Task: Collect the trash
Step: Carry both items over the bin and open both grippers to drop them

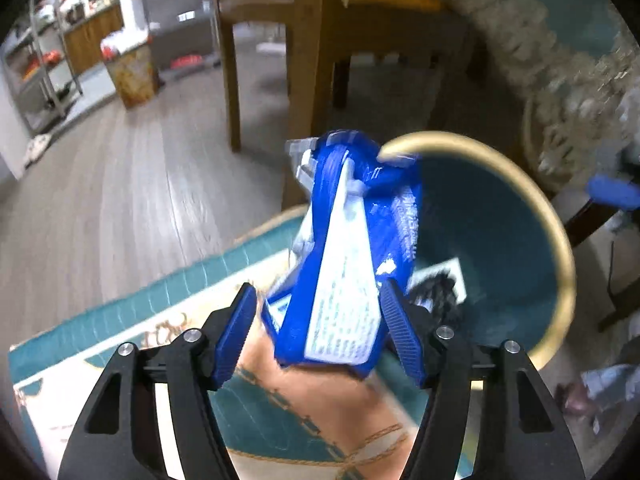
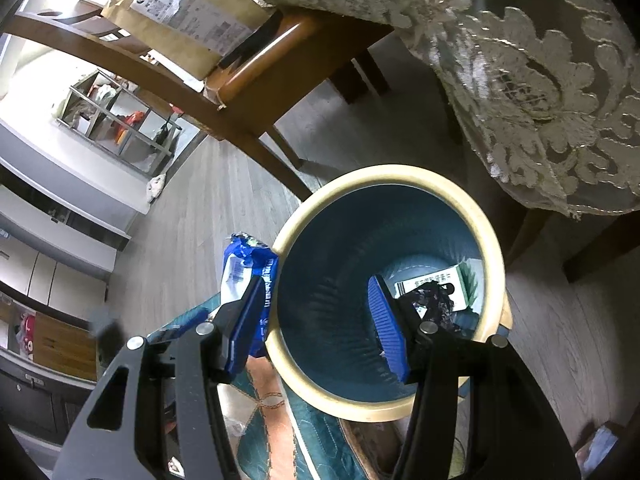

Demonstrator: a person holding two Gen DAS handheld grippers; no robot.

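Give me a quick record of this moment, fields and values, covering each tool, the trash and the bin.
left tool: shut on blue wipes packet
packet position: beside the bin's rim, not yet inside
right tool: open, empty, over the bin mouth
bin: blue inside, cream rim, on the floor
bin contents: white-green box, dark crumpled wrapper

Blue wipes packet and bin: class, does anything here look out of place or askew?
Yes. The blue wipes packet sits crumpled and tilted between the left gripper fingers, at the bin rim, outside it. A box and dark wrapper already lie inside.
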